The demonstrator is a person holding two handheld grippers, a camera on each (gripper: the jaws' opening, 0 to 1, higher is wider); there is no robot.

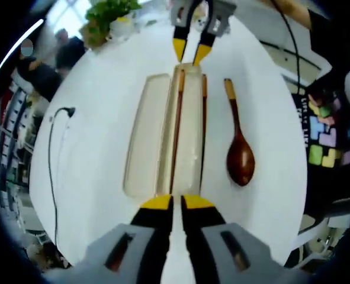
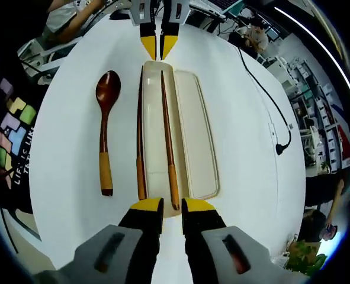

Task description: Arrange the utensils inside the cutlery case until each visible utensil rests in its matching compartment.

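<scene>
Bright, even overhead light, soft shadows, strong fisheye warping, blurred edges.

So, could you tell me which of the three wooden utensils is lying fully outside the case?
The spoon: it lies on the white table beside the case, clear of it, while one chopstick rests inside and the other lies along its edge.

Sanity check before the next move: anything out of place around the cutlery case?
Yes. The wooden spoon lies on the white table beside the cutlery case, outside it. One chopstick lies slightly askew inside the case; the other chopstick runs along its edge, seating unclear. No spill or damage.
</scene>
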